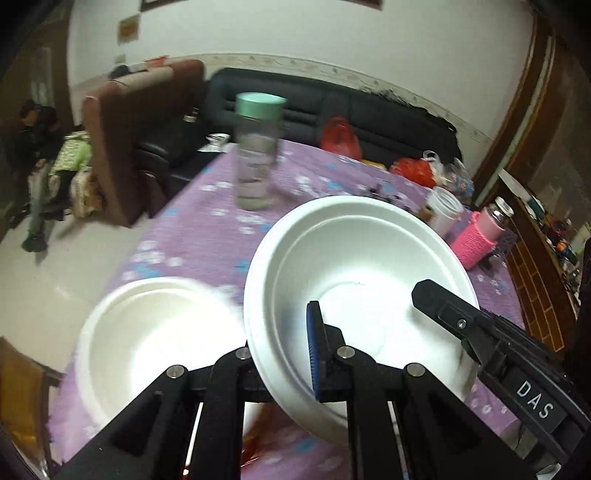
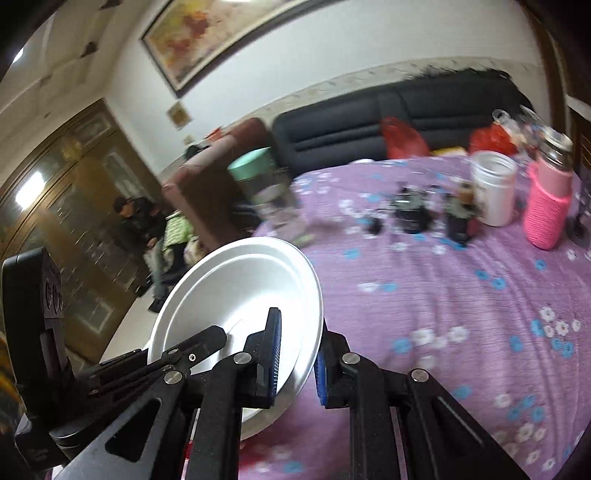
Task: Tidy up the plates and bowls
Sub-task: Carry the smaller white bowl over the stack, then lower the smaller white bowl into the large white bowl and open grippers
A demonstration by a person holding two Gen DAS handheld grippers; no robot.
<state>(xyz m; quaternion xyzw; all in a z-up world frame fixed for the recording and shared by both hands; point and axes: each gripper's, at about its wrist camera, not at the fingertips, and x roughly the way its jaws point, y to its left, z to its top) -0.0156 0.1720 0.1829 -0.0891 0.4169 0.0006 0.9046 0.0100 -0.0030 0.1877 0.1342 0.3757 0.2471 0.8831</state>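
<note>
I hold one white bowl [image 1: 362,295] up over the table [image 1: 207,236], both my tongs pinching its rim. My left tongs [image 1: 291,354] are squeezed tight on the near rim. My right tongs [image 2: 297,363] are nearly closed on the rim too. A second bowl [image 1: 155,343] sits near the table's left edge. I think I should keep my bowl flat, bring it over that one and lower it slowly inside. Both bowls are empty. The green-lid bottle [image 1: 258,155] looks almost empty.

White plaster wall [image 1: 332,33], black leather sofa [image 1: 332,107], brown armchair [image 1: 122,122], pale tiled floor [image 1: 55,273], framed painting [image 2: 221,33], wooden glass-fronted cabinet [image 2: 74,206].
</note>
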